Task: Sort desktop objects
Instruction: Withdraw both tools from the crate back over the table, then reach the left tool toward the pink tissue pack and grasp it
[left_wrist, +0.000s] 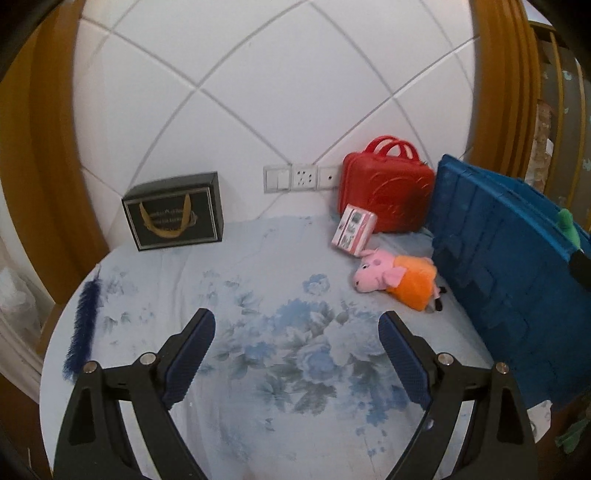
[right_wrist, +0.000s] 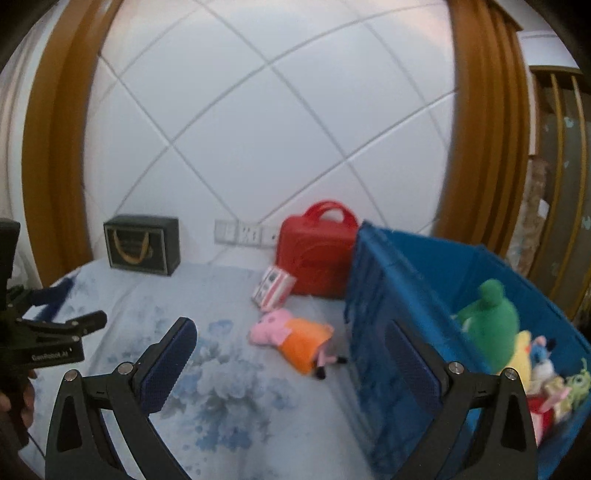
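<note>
Spread wide and holding nothing, the fingers of the left gripper (left_wrist: 297, 354) hang above the flowered cloth of the desk (left_wrist: 258, 258) at lower centre of the left wrist view. The right gripper (right_wrist: 291, 363) fingers are likewise parted and empty at the bottom of its own view, one finger overlapping the wall of the blue crate (right_wrist: 384, 295).

Ahead and to the right of both lies the pig plush (left_wrist: 397, 278), on its side near the crate's wall. Its long axis runs from snout at upper left to feet at lower right. It sits closer to the right gripper, by this reading the likelier one to take it.

Beyond it a pink-and-white box (left_wrist: 354, 229) leans on a red case (left_wrist: 388, 192). A dark gift box (left_wrist: 173, 210) stands at the wall, left of centre, and a blue feather (left_wrist: 83, 328) lies near the left rim. Plush toys (right_wrist: 491, 317) already fill the crate.
</note>
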